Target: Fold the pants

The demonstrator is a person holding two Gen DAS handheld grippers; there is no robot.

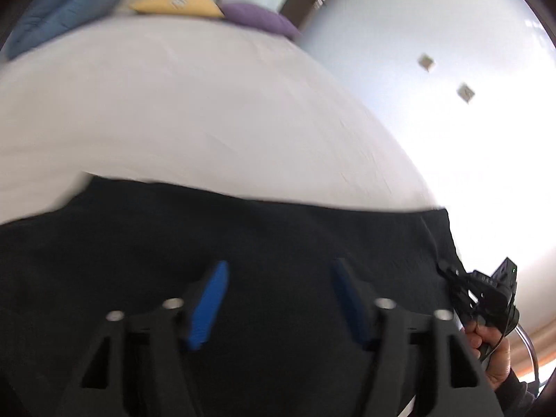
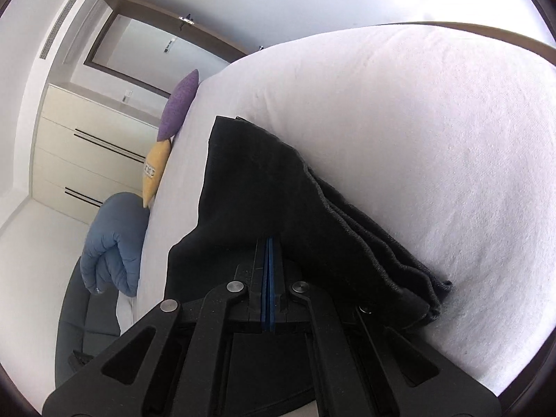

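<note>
Black pants [image 1: 243, 243] lie folded in layers on the white bed [image 1: 173, 104]. My left gripper [image 1: 278, 267] hovers over their middle, its blue pads [image 1: 208, 305] well apart and pressing on nothing; this view is blurred. At the pants' right edge, my right gripper [image 1: 448, 272] pinches the fabric, held by a person's hand [image 1: 493, 358]. In the right wrist view the pants [image 2: 250, 191] stretch away from my right gripper [image 2: 270, 239], whose blue pads [image 2: 269, 278] meet with the cloth's edge draped over their tips. The stacked folded edges [image 2: 399, 260] lie to the right.
At the bed's far end lie a purple pillow [image 2: 179, 104], a yellow pillow [image 2: 154, 170] and a rolled blue duvet [image 2: 114, 243]. A cream dresser [image 2: 87, 146] stands against the wall. A dark chair [image 2: 80, 305] stands beside the bed [image 2: 417, 139].
</note>
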